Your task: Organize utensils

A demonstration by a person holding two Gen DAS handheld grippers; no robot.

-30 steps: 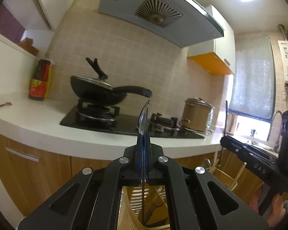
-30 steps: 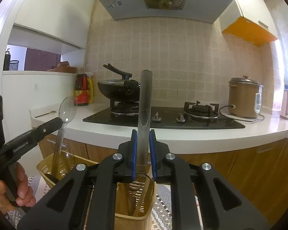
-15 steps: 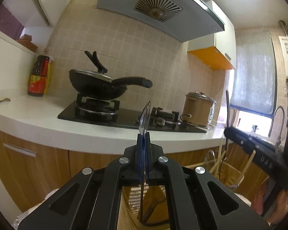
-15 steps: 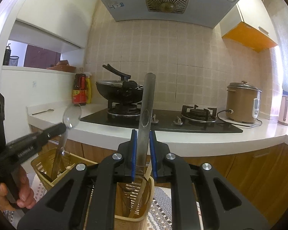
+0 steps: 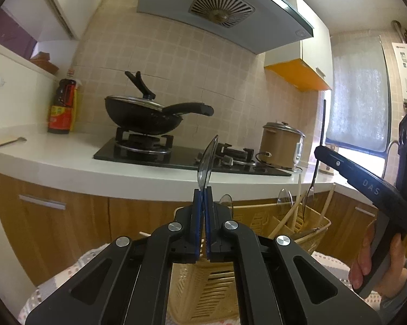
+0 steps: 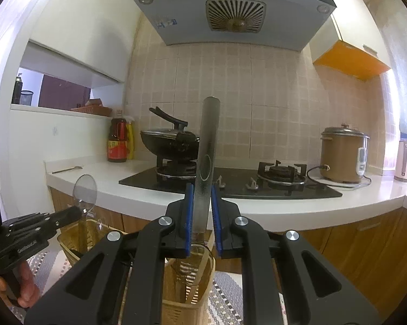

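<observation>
My left gripper (image 5: 202,189) is shut on a clear plastic spoon (image 5: 207,161), held upright with its bowl edge-on, above a tan slotted utensil basket (image 5: 200,284). The same spoon (image 6: 85,191) and the left gripper (image 6: 76,212) show at the left of the right wrist view, over that basket (image 6: 68,243). My right gripper (image 6: 202,187) holds a clear flat utensil handle (image 6: 208,151) upright between its blue pads; small gaps show beside the handle, so its grip is unclear. Its lower end sits in a second basket (image 6: 187,298) holding several utensils (image 5: 292,214).
A white counter (image 5: 68,159) carries a black wok (image 5: 144,113) on the gas hob, a sauce bottle (image 5: 62,108), a brown rice cooker (image 6: 343,157) and a loose spoon (image 5: 10,142). Wood cabinets (image 5: 54,224) stand below. A patterned cloth (image 6: 227,295) lies under the baskets.
Both grippers have sunk lower toward the baskets, so the counter now sits higher in view. The right gripper's pads have parted slightly around the handle. The left still grips the spoon.
</observation>
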